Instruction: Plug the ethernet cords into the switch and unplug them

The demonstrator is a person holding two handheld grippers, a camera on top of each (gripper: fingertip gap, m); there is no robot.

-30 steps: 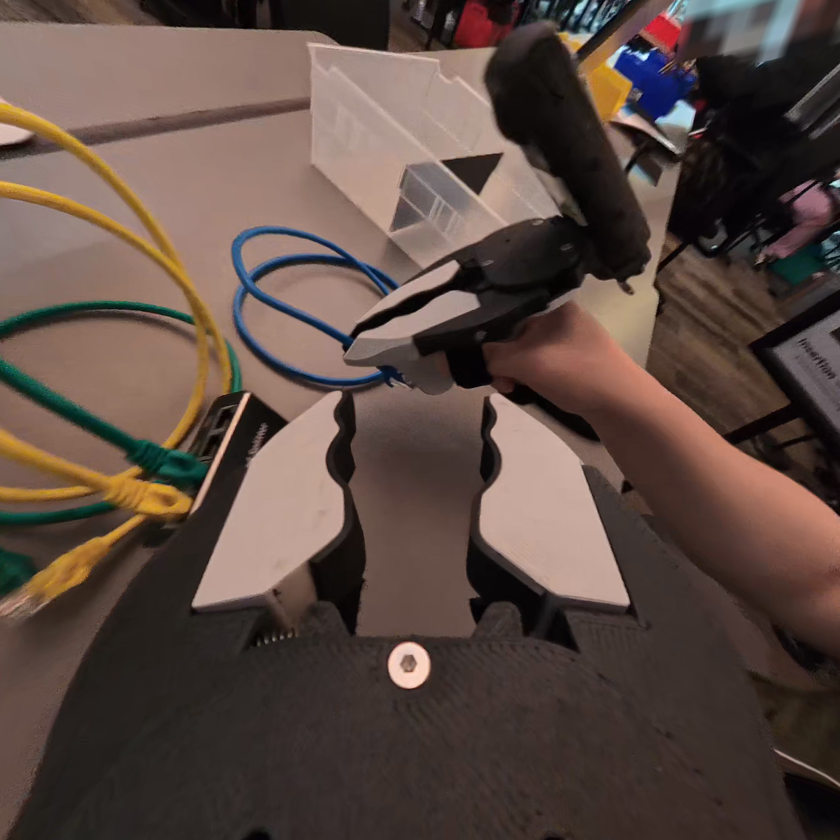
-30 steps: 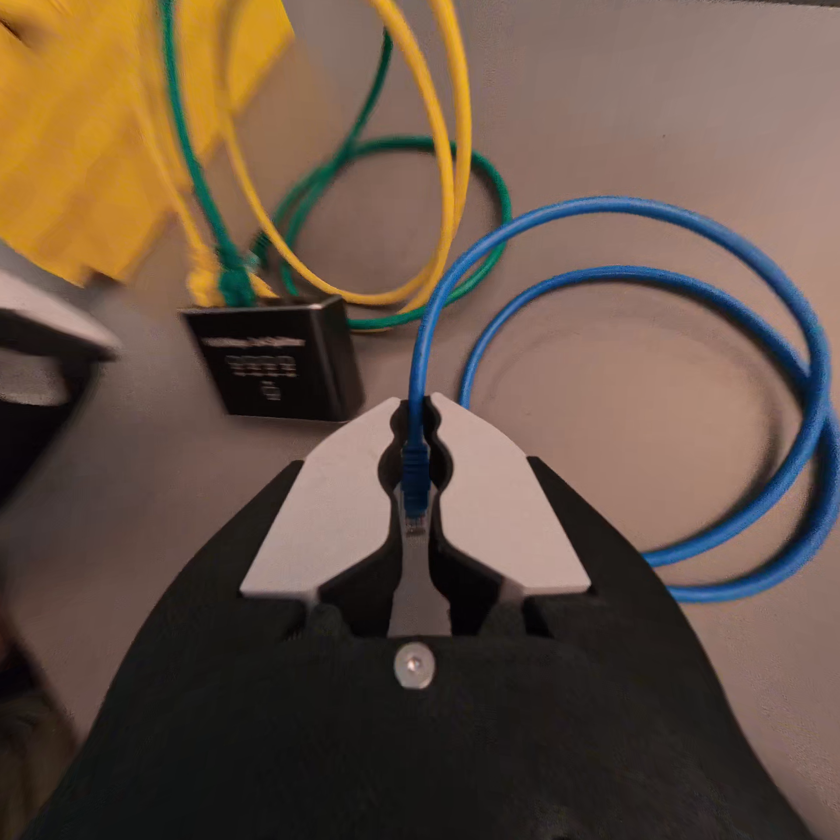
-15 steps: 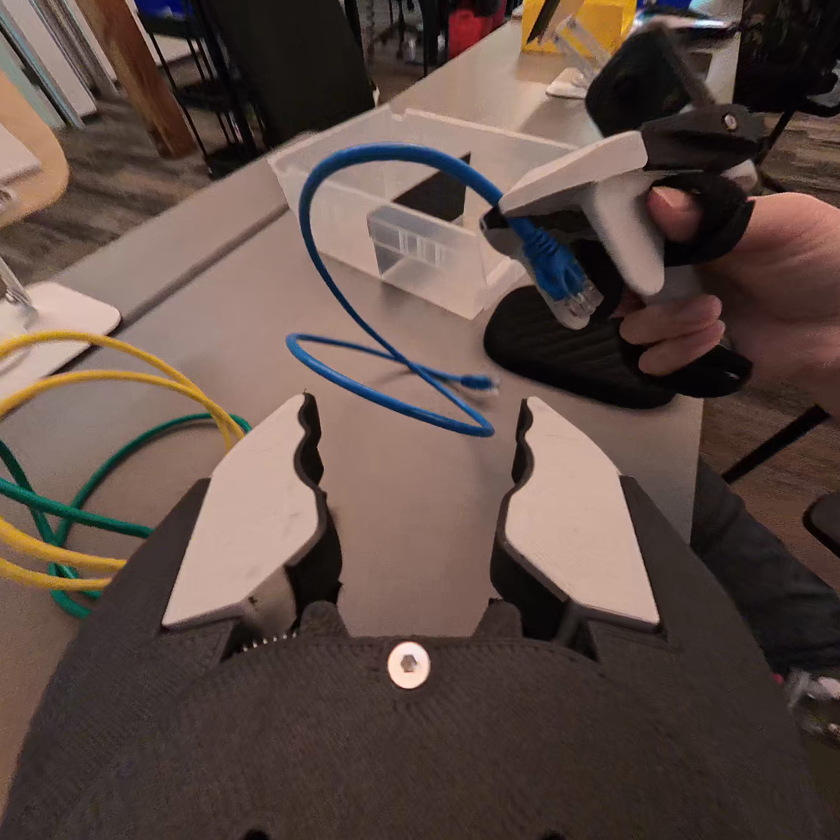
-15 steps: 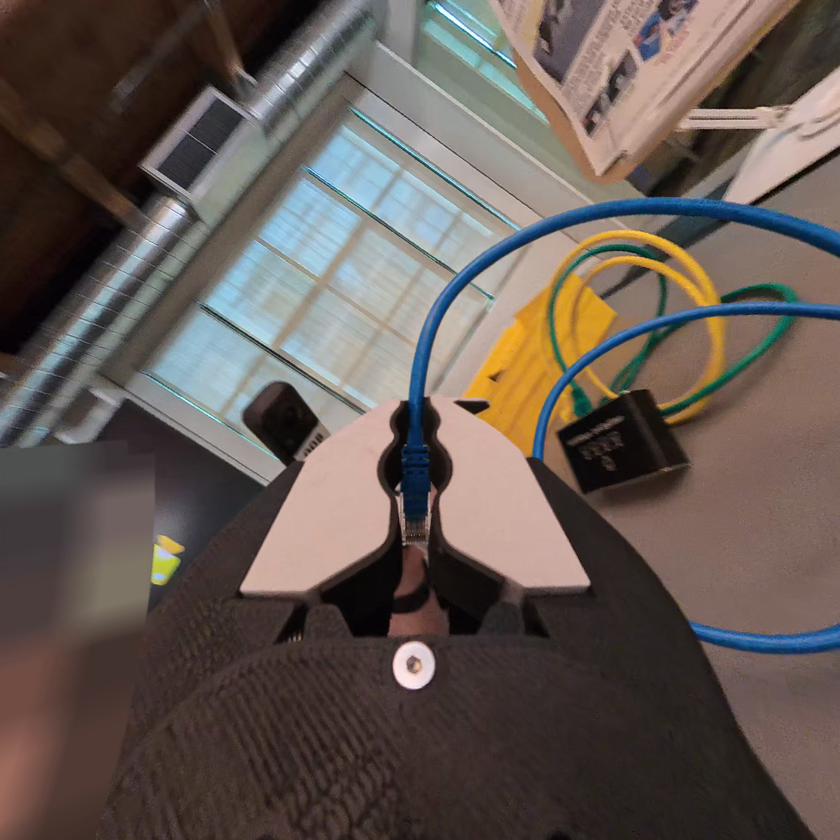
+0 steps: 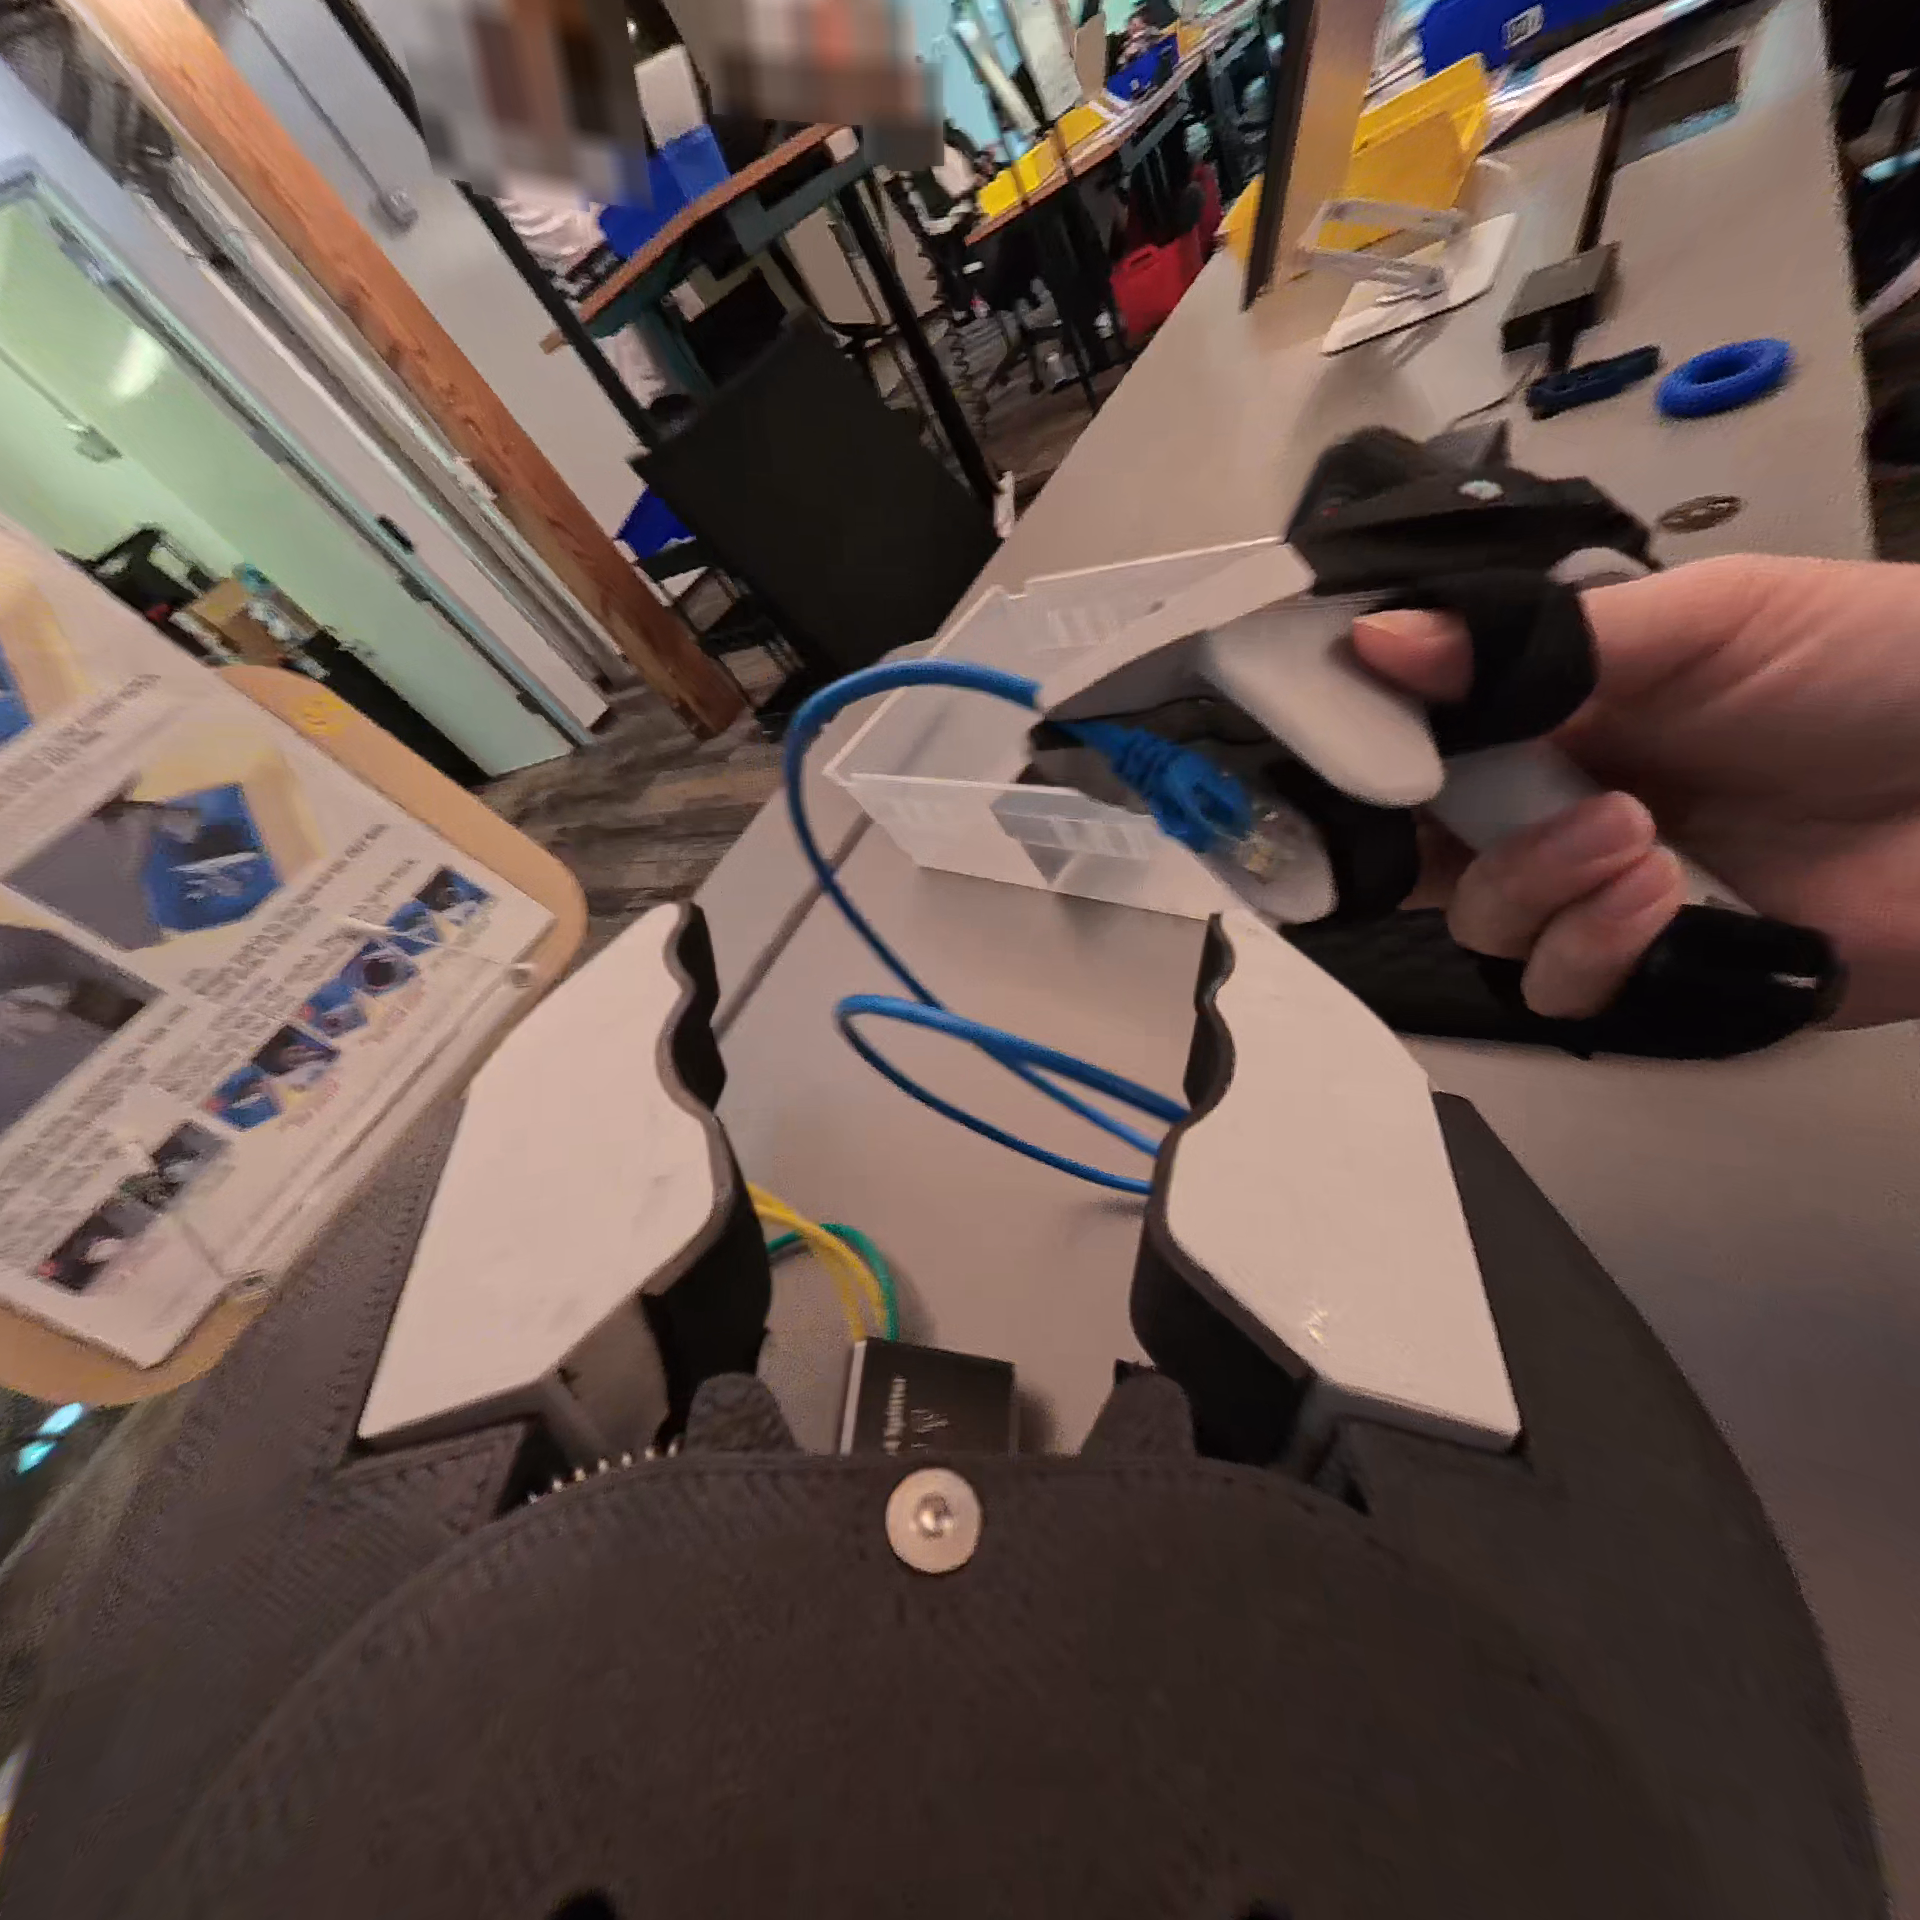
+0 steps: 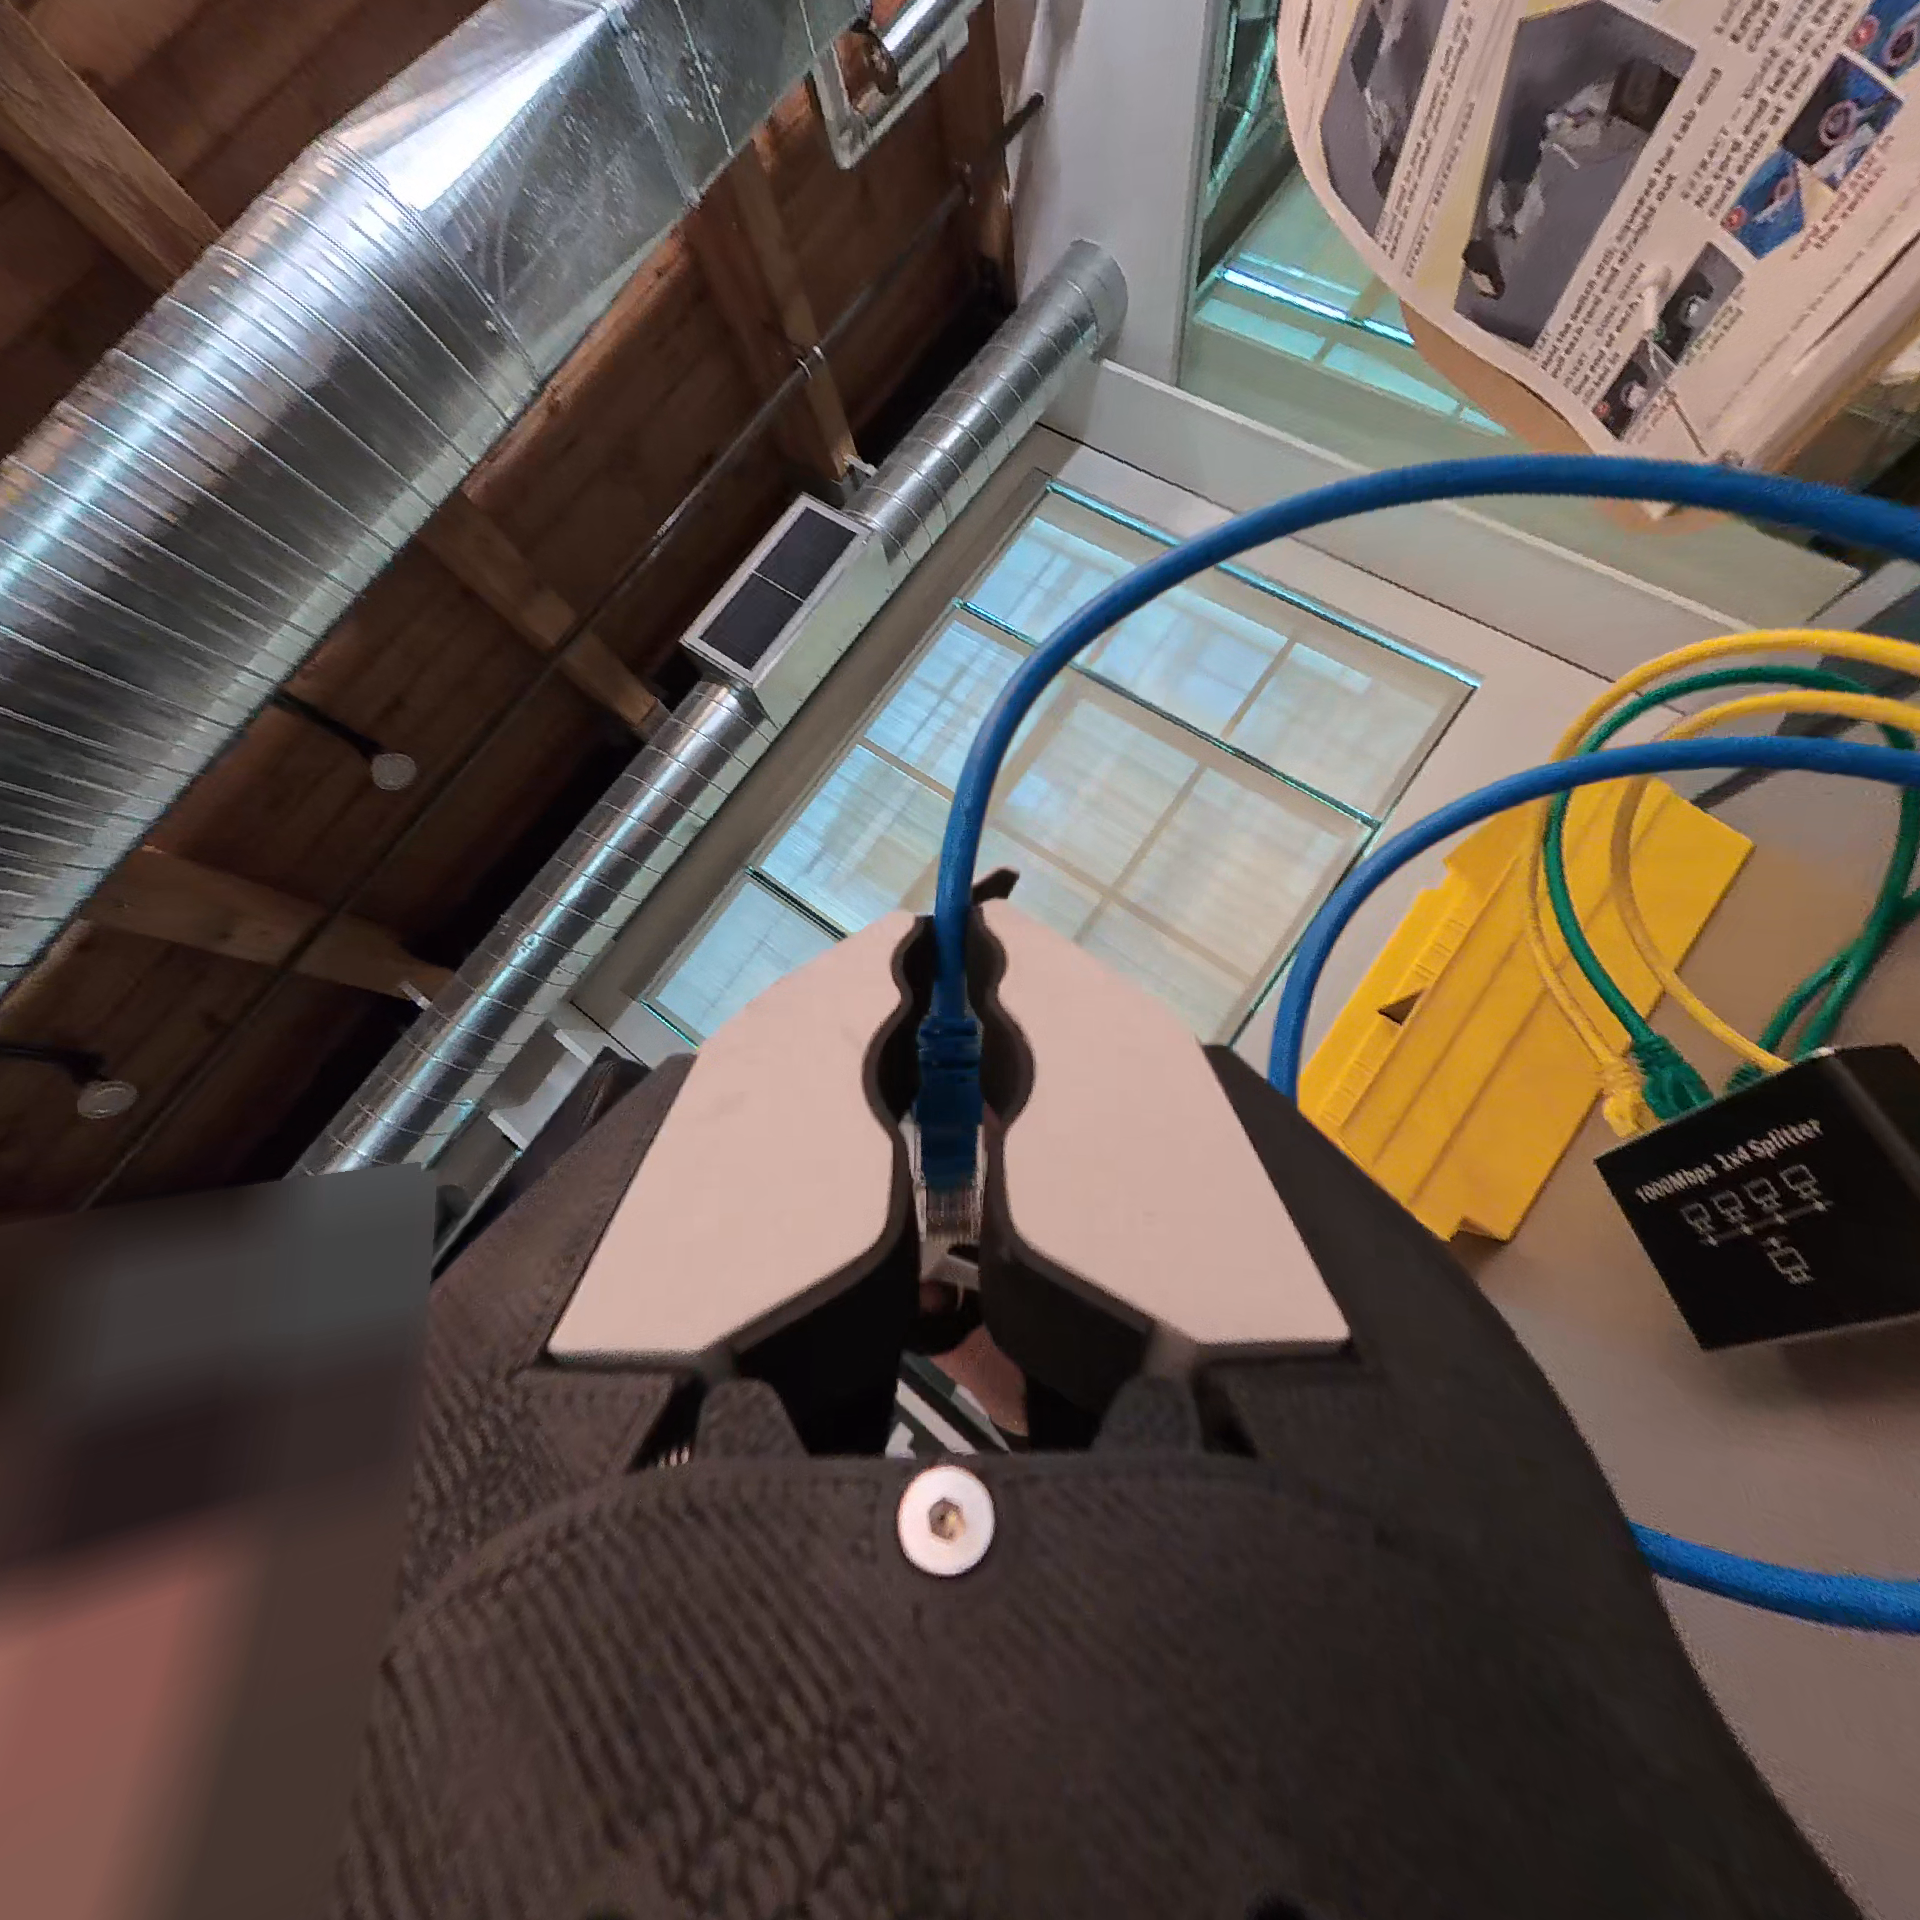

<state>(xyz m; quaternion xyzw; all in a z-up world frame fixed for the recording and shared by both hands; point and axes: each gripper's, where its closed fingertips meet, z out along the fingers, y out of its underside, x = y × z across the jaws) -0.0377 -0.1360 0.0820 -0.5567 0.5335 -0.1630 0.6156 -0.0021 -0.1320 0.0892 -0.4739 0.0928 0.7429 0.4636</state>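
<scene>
Two grippers are being held above a grey desk (image 5: 1621,1226). The right gripper (image 6: 951,940) is being tilted upward, toward ceiling ducts and a window, and its jaws are being kept pressed together on the blue cord (image 6: 1081,644) just behind its plug (image 6: 951,1153), whose clear tip is pointing back toward the gripper body. In the left wrist view the same right gripper (image 5: 1049,707) is being gripped by a bare hand (image 5: 1704,769), with the blue plug (image 5: 1195,795) sticking out beneath its fingers. From there the cord is being looped down to the desk, where a coil of it is lying between the two tools. The left gripper (image 5: 951,935) is being held with its jaws spread wide and nothing between them. The black switch (image 6: 1766,1205) is being left on the desk beside a yellow bin (image 6: 1455,1039), with a green cord (image 6: 1662,1070) and a yellow cord (image 6: 1616,1081) plugged into it. A clear plastic box (image 5: 966,810) is standing farther back.
</scene>
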